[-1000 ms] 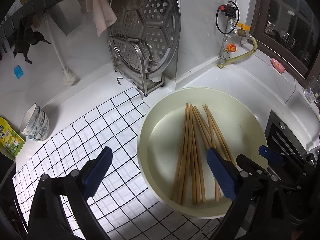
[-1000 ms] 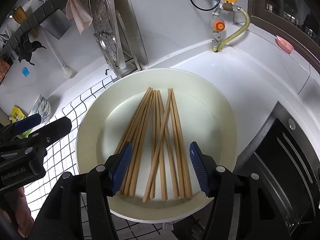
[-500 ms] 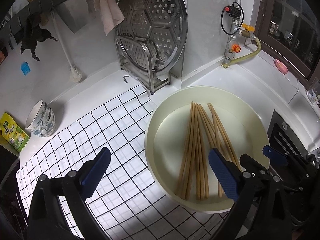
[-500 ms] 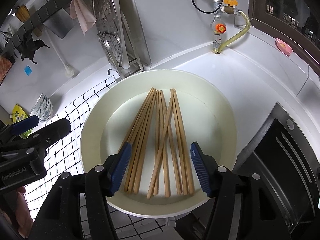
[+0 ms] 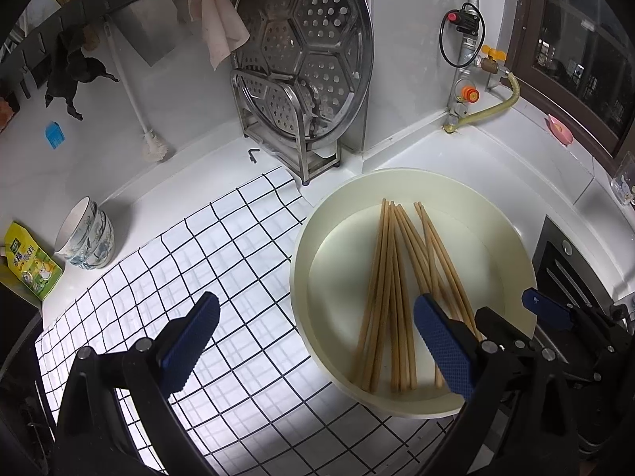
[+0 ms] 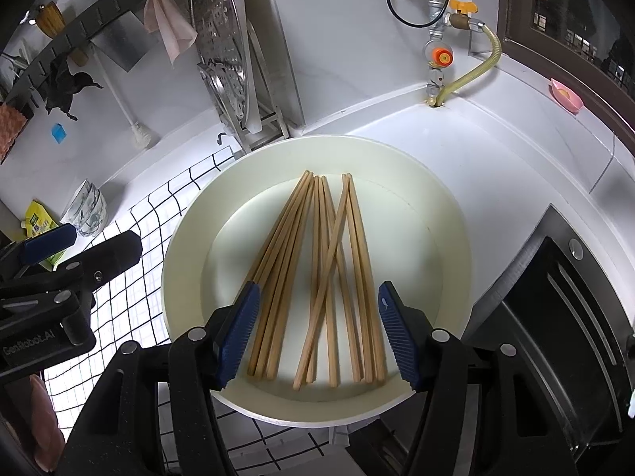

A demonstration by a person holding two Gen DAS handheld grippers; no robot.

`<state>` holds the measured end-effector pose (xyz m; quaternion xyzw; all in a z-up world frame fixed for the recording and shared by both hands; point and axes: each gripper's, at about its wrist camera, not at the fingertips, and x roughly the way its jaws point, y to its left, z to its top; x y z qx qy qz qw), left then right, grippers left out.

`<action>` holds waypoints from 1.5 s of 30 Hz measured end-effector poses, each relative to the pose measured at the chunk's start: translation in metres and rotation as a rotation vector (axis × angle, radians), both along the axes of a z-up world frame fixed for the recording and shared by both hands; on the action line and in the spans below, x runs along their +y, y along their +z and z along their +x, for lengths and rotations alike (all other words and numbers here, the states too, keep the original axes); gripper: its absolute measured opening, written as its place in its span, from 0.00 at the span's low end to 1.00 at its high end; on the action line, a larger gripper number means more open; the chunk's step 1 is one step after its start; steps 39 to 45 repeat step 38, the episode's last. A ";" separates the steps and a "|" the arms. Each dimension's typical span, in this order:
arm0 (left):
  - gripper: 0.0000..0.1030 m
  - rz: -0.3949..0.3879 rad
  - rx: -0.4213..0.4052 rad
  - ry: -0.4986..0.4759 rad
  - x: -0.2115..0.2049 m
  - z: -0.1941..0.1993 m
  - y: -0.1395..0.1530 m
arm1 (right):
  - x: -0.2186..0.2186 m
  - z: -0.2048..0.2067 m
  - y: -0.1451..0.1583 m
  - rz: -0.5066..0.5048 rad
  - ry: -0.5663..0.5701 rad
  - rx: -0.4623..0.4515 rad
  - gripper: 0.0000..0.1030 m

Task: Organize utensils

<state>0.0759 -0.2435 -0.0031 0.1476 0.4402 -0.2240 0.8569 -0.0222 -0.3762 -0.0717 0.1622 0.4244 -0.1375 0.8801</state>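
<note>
Several wooden chopsticks [image 6: 317, 277] lie fanned and crossed in a round cream basin [image 6: 448, 238] on the counter; they also show in the left wrist view [image 5: 397, 277], in the basin [image 5: 496, 238]. My right gripper [image 6: 317, 333] is open and empty, hovering over the near ends of the chopsticks. My left gripper [image 5: 313, 341] is open wide and empty, over the basin's left rim and the checked mat. The left gripper also shows at the left edge of the right wrist view [image 6: 59, 273].
A white mat with black grid lines [image 5: 178, 277] lies left of the basin. A steel rack with a perforated steamer plate [image 5: 301, 59] stands behind. Stacked bowls [image 5: 85, 234] and a green packet [image 5: 27, 265] sit at far left. A black stove [image 6: 563, 337] is at right.
Both grippers have drawn back and up a little from the basin, so more of the mat and counter shows. Both stay open; the chopsticks have not moved.
</note>
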 end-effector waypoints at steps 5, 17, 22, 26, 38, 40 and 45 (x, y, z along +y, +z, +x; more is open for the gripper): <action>0.94 0.010 -0.003 0.003 -0.001 0.000 0.000 | 0.001 0.000 0.000 0.000 0.002 0.003 0.58; 0.94 0.037 -0.014 0.014 -0.003 0.001 0.000 | 0.002 0.001 -0.001 -0.010 0.004 0.004 0.58; 0.94 0.027 -0.006 0.013 -0.003 0.002 -0.001 | 0.002 0.001 -0.001 -0.010 0.004 0.004 0.58; 0.94 0.019 -0.013 0.002 -0.003 0.000 -0.001 | 0.002 0.001 -0.002 -0.010 0.006 0.006 0.58; 0.94 0.009 0.009 0.017 -0.002 0.003 -0.001 | 0.003 0.003 -0.002 -0.013 0.013 0.007 0.58; 0.94 0.009 0.009 0.017 -0.002 0.003 -0.001 | 0.003 0.003 -0.002 -0.013 0.013 0.007 0.58; 0.94 0.009 0.009 0.017 -0.002 0.003 -0.001 | 0.003 0.003 -0.002 -0.013 0.013 0.007 0.58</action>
